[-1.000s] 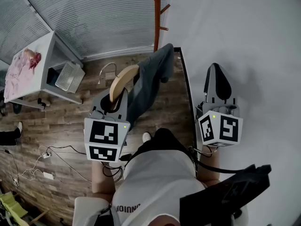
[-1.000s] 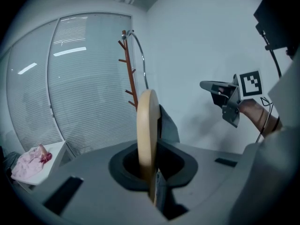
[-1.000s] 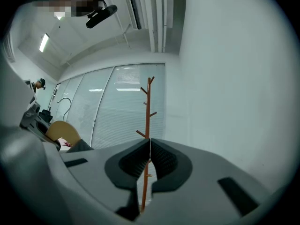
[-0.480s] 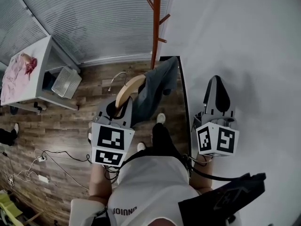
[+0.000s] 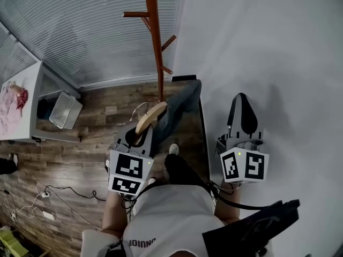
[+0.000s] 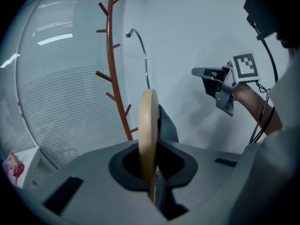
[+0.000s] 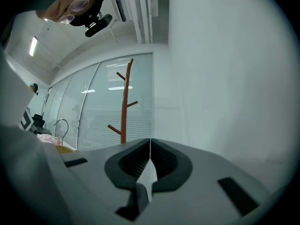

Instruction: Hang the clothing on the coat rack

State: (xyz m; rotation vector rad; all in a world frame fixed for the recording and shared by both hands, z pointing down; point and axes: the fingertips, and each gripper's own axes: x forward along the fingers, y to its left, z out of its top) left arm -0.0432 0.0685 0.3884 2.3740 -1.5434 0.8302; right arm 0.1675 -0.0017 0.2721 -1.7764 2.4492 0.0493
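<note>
Left gripper view: left gripper (image 6: 152, 150) clamps the stiff pale wooden hanger (image 6: 148, 121), its limp grey garment (image 5: 181, 107) dangling near the red-brown coat rack (image 5: 154, 47). The right gripper (image 7: 150, 143) is closed and empty. Likely a light load, best held by the hanger.

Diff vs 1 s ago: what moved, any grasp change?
The person has walked toward the coat rack, which now looms nearer; the table slid to the frame's left edge. No grasp change: left gripper still clamps the wooden hanger carrying the grey garment; right gripper stays shut and empty.
</note>
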